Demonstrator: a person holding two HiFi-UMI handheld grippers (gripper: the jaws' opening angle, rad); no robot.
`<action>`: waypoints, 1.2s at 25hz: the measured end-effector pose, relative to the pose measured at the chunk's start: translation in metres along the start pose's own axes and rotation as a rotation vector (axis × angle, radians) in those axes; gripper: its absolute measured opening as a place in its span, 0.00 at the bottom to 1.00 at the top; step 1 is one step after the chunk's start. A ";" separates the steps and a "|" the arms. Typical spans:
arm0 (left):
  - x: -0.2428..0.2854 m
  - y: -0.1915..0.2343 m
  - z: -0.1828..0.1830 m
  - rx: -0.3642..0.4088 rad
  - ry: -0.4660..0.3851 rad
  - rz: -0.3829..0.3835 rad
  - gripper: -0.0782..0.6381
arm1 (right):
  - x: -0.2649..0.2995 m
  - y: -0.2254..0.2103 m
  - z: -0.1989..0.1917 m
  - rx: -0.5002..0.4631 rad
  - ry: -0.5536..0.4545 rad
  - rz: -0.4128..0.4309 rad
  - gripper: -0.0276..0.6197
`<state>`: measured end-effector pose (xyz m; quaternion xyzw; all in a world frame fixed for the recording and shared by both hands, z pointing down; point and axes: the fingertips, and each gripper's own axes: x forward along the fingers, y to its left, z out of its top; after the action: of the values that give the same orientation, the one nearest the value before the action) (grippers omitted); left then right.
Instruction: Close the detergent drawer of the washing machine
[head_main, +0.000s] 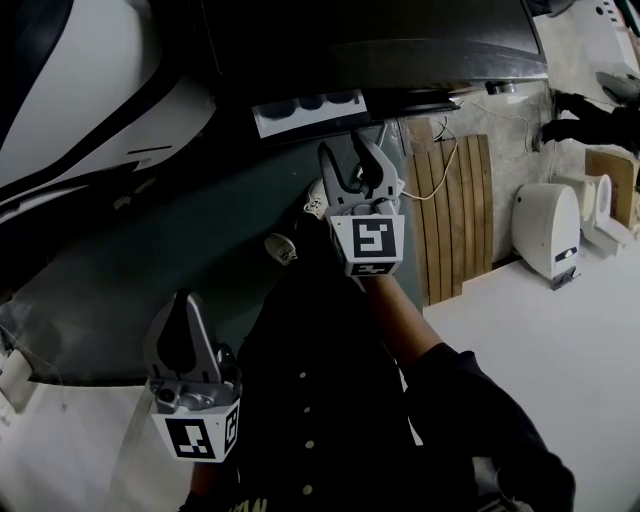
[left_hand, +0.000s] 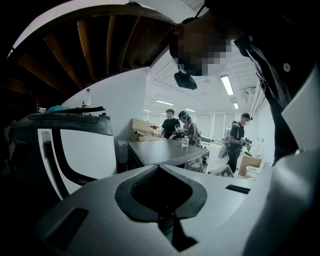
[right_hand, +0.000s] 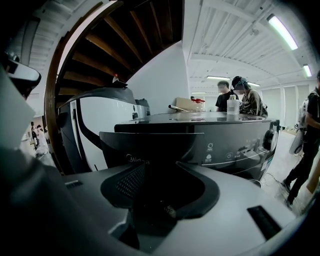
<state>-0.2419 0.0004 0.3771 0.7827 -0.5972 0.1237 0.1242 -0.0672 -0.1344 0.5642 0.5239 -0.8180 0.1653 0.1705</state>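
Detergent drawer front: "Midea" logo (prob., partly hidden).

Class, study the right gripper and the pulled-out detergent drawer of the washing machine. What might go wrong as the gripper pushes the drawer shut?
1. In the head view the right gripper sits toward the right end of the detergent drawer, so an off-centre push might skew the drawer and jam it.
2. Its jaws stand apart with nothing between them, so a single tip may meet the drawer's front and slip off it.
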 end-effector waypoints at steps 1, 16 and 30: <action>0.001 0.000 0.000 0.001 0.002 0.000 0.12 | 0.002 0.000 0.001 0.002 -0.001 0.002 0.35; 0.017 0.009 0.001 -0.016 0.013 0.021 0.12 | 0.032 -0.007 0.015 -0.005 -0.005 0.004 0.35; 0.025 0.017 -0.005 -0.036 0.036 0.025 0.12 | 0.043 -0.011 0.023 0.018 -0.012 -0.049 0.30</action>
<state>-0.2519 -0.0243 0.3911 0.7706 -0.6066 0.1287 0.1474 -0.0761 -0.1832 0.5642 0.5464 -0.8044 0.1653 0.1646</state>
